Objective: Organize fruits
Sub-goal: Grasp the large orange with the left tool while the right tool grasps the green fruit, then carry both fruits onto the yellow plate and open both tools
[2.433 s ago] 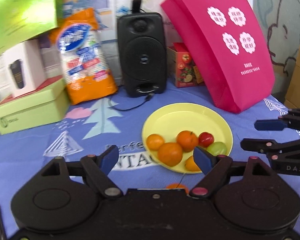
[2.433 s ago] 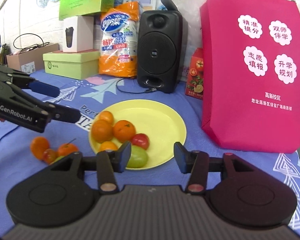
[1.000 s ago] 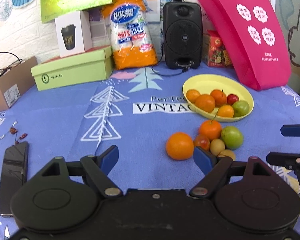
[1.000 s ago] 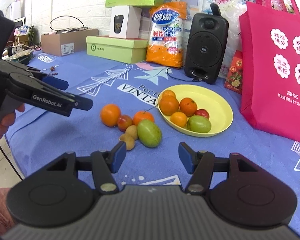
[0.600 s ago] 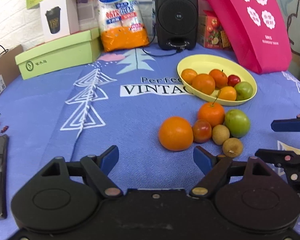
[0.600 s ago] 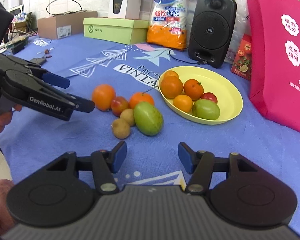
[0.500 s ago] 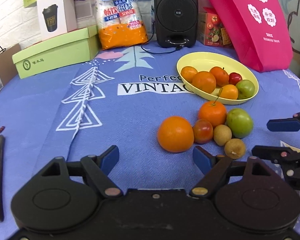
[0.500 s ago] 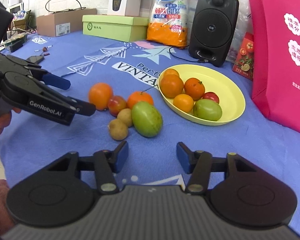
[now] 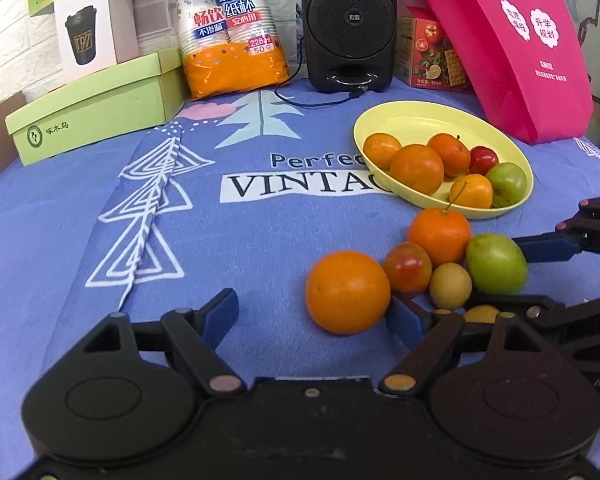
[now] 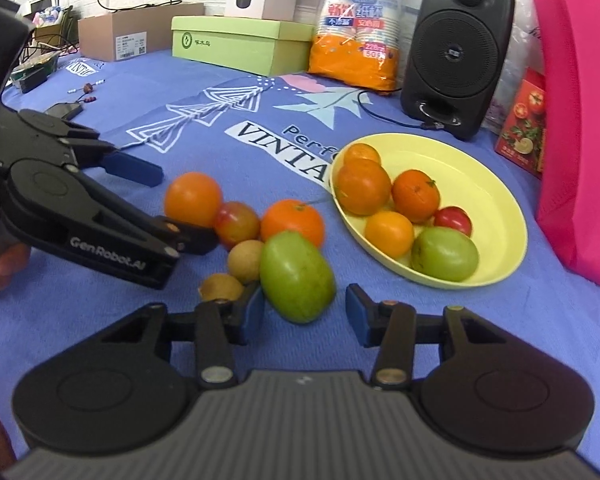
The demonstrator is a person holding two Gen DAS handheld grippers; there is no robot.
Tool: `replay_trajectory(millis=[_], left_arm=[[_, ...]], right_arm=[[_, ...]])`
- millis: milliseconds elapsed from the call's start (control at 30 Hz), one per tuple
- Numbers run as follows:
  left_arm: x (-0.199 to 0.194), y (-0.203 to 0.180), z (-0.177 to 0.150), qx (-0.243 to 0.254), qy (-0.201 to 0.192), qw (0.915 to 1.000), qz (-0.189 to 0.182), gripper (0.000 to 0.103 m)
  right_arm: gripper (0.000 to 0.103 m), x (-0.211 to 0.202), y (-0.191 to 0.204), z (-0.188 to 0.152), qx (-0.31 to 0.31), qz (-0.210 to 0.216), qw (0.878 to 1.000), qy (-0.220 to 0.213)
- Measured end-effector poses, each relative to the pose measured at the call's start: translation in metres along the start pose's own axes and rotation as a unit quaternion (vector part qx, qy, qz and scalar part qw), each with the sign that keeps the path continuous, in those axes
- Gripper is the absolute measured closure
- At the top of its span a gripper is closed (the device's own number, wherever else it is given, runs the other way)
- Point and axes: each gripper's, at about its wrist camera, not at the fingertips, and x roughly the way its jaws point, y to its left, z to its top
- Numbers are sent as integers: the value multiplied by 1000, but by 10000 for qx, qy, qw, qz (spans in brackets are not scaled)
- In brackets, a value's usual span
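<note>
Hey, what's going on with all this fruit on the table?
A person is sorting fruit with two hand-held grippers. The yellow plate already holds six fruits; six more lie on the blue cloth beside it. The right gripper, jaws just closing, straddles the green fruit without gripping. The left gripper is open around the big orange.

**Clutter along the back of the blue cloth**

A blue printed tablecloth [image 9: 80, 220] covers the table; at its far edge a black speaker [image 9: 350, 24] stands upright, its cable [image 9: 320, 102] trailing onto the cloth; just left of it an orange pack of paper cups [image 9: 232, 28]; further left a green box [image 9: 96, 106] with a white cup carton [image 9: 94, 30] on it; right of the speaker a small red carton [image 9: 430, 54] and a leaning pink tote bag [image 9: 512, 40]; a brown cardboard box [image 10: 120, 36] sits far left.
</note>
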Motion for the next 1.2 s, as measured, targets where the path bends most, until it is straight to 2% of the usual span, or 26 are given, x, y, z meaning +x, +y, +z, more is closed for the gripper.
replay_trajectory(millis=[233, 267, 300, 333, 367, 533, 767, 900, 1000, 1100, 1200], left_arm=[[12, -2, 5, 36, -119, 9999, -55, 23], [11, -2, 6, 37, -144, 9998, -102, 34], [9, -2, 6, 31, -179, 9997, -192, 50], [8, -3, 7, 26, -178, 9995, -257, 59], [6, -4, 8, 45, -160, 9996, -232, 61], [-3, 1, 8, -72, -76, 9995, -285, 62], [-38, 3, 1, -124, -249, 9984, -492, 62], [-54, 1, -1, -80, -309, 9983, -478, 62], [-60, -2, 0, -33, -232, 9991, -356, 62], [-64, -8, 2, 128, -171, 9998, -29, 62], [-69, -13, 4, 273, -206, 9993, 141, 62]], right_arm=[[58, 8, -5, 3, 147, 140, 9998, -26], [59, 9, -5, 3, 159, 154, 9998, -28], [63, 9, -5, 3, 151, 168, 9997, -36], [64, 9, -4, 3, 147, 209, 9997, -55], [64, 8, -4, 3, 136, 191, 9997, -71], [64, 3, -3, 2, 231, 220, 9994, -100], [64, -16, -2, -7, 337, 220, 9991, -142], [64, -29, -3, -16, 388, 153, 9990, -159], [64, -40, -4, -21, 418, 103, 9989, -201], [64, -51, -4, -26, 459, 66, 9986, -253], [64, -62, -5, -30, 466, 21, 9985, -295]])
